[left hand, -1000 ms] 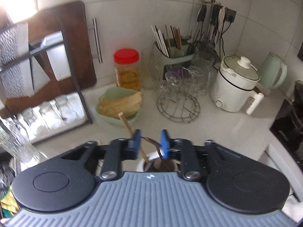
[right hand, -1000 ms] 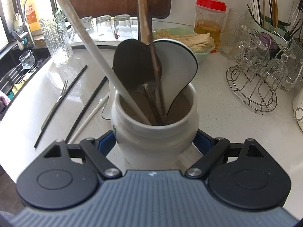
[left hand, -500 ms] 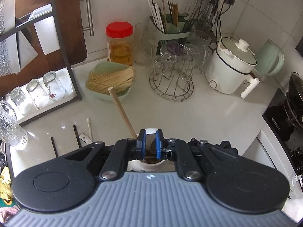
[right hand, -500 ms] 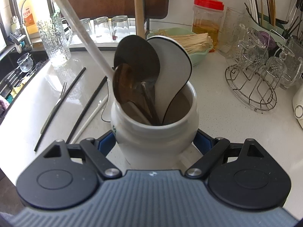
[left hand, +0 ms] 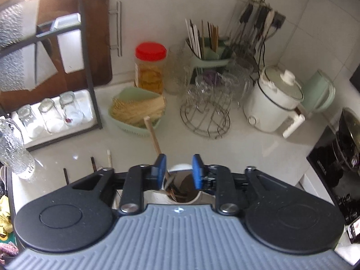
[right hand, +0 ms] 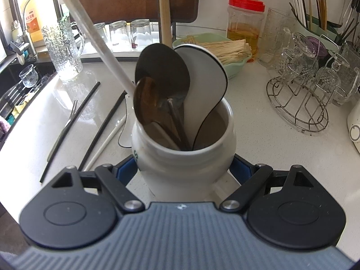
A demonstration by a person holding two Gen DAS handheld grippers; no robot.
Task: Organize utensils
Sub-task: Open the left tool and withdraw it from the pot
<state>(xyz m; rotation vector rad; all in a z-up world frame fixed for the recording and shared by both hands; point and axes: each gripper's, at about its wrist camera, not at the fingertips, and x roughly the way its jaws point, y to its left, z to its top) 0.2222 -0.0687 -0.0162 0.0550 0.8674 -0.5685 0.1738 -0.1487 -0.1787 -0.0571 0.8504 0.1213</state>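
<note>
1. Left wrist view: left gripper [left hand: 177, 168] hangs above the white crock [right hand: 183, 155], jaws opening, nothing pressed between its pads
2. Loose black chopsticks [right hand: 69, 129] lie on the counter [right hand: 258, 135] left of the crock, long axes running away from the camera, nearer the left hand
3. Right gripper [right hand: 183, 171] clamps the crock, crowded with spoons, handles leaning left

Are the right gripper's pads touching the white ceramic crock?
Touching. In the right wrist view, the right gripper has both blue pads pressed against opposite sides of the white crock, with no gap showing.
</note>
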